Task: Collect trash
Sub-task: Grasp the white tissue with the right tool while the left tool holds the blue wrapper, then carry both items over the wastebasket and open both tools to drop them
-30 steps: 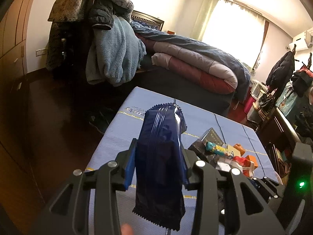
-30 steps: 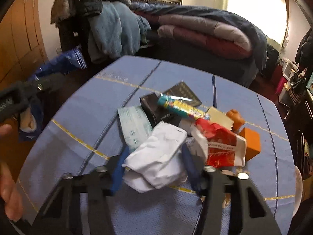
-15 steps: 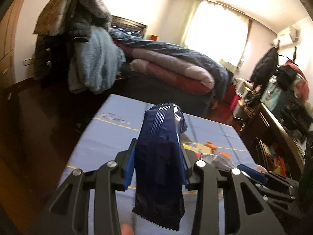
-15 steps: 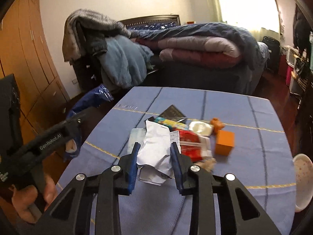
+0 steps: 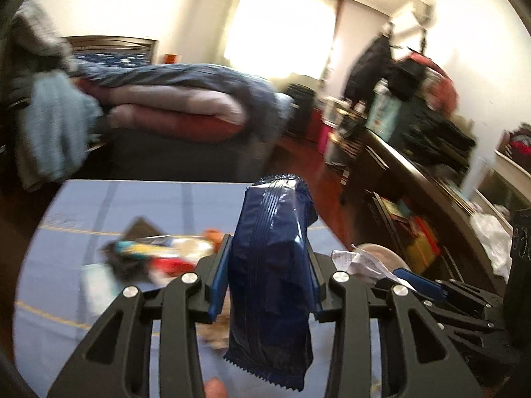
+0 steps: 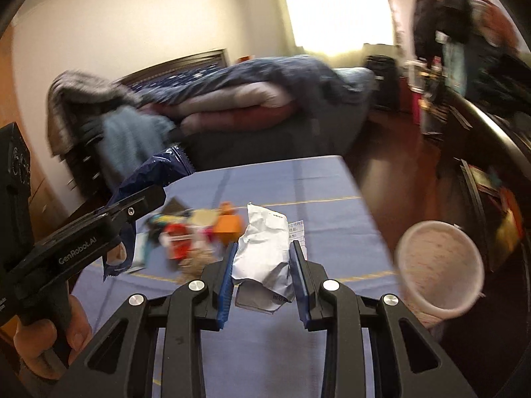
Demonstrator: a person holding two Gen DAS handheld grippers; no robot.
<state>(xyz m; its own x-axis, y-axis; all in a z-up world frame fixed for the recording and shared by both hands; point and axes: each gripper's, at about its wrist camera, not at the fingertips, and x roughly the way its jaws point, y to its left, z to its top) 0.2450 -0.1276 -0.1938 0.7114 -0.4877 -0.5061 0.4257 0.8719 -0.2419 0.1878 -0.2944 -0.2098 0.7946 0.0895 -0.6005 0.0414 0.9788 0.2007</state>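
Upright, the dark blue wrapper points to 12 o'clock, clamped in the left gripper; the right gripper pinches crumpled white paper.

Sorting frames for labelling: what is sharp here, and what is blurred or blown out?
Left wrist: blue wrapper sharp, table trash smeared, window blown out. Right wrist: white packet sharp, bin blurred.
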